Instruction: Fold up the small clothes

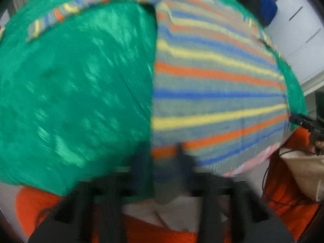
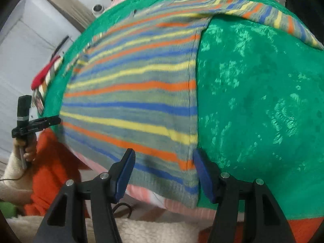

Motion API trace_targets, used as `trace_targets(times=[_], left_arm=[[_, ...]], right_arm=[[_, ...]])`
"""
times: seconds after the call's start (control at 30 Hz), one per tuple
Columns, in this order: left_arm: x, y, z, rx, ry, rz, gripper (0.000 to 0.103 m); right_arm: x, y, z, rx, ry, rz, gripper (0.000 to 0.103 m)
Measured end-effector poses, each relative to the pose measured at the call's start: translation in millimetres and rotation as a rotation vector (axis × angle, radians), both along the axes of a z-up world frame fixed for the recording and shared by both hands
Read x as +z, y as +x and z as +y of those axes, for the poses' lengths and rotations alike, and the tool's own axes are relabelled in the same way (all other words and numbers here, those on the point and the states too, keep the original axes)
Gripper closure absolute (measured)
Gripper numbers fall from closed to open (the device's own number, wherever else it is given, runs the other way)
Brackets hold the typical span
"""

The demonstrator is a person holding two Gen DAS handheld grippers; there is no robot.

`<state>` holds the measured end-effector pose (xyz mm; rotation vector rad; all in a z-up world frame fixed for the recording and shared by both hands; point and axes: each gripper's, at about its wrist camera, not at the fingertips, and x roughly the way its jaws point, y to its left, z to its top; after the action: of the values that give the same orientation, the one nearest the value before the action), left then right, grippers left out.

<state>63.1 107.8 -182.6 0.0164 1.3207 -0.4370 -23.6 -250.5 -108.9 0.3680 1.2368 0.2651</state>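
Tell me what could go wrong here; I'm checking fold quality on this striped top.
The left gripper looks closed on the striped top hem, while the right gripper is open around its corner, so one-sided lifting could skew the fold. The glossy green cloth underneath might slide or get pinched along.

A home room: white cabinet doors (image 1: 303,32) at two o'clock, green satin cloth (image 2: 263,101) covering the table.
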Motion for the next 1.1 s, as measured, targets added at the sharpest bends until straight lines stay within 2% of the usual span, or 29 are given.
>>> trace_targets(times=[0.03, 0.07, 0.1, 0.17, 0.23, 0.33, 0.47, 0.57, 0.6, 0.67, 0.7, 0.73, 0.8, 0.87, 0.93, 1.0, 1.1], left_arm=[[-2, -1, 1, 0.016, -0.019, 0.018, 0.100], [0, -3, 4, 0.027, -0.031, 0.022, 0.100], [5, -5, 9, 0.042, -0.060, 0.035, 0.101], [16, -11, 21, 0.058, -0.125, 0.060, 0.101], [25, -25, 30, 0.048, -0.148, 0.075, 0.101], [13, -32, 28, 0.042, -0.095, 0.097, 0.101], [-13, -20, 4, 0.029, 0.030, 0.085, 0.099], [-12, -28, -10, 0.008, 0.097, 0.051, 0.091], [-8, -32, -11, 0.005, 0.115, 0.034, 0.086], [5, -41, -9, 0.022, 0.167, -0.024, 0.055], [14, -44, -7, 0.035, 0.177, -0.057, 0.049], [25, -47, -5, 0.049, 0.173, -0.097, 0.041], [50, -49, 0, 0.092, 0.132, -0.181, 0.033], [71, -44, 2, 0.145, 0.079, -0.271, 0.016], [86, -32, 4, 0.205, 0.039, -0.370, 0.006], [87, -13, 2, 0.255, 0.025, -0.449, 0.006], [69, 18, 4, 0.314, 0.030, -0.477, 0.006]], right_arm=[[-7, 1, 4, 0.021, 0.008, 0.028, 0.050], [-11, 2, 9, 0.044, 0.008, 0.042, 0.065], [-13, 4, 14, 0.078, -0.015, 0.055, 0.097], [-8, 1, 16, 0.099, -0.030, 0.064, 0.097], [9, -7, 10, 0.112, -0.025, 0.073, 0.098], [19, -14, -2, 0.112, -0.100, 0.104, 0.098], [-14, -4, -8, 0.063, -0.096, 0.158, 0.098], [-25, -1, -5, 0.042, -0.099, 0.156, 0.097], [-24, -2, -6, 0.031, -0.089, 0.156, 0.096], [-18, -8, -11, 0.012, -0.093, 0.165, 0.084], [-16, -13, -13, 0.010, -0.103, 0.163, 0.074], [-9, -18, -16, 0.001, -0.128, 0.144, 0.063], [9, -26, -21, -0.029, -0.195, 0.071, 0.054], [30, -27, -26, -0.080, -0.248, -0.038, 0.047], [45, -21, -32, -0.165, -0.264, -0.166, 0.035], [51, -13, -38, -0.226, -0.275, -0.248, 0.033], [46, 6, -44, -0.317, -0.298, -0.341, 0.033]])
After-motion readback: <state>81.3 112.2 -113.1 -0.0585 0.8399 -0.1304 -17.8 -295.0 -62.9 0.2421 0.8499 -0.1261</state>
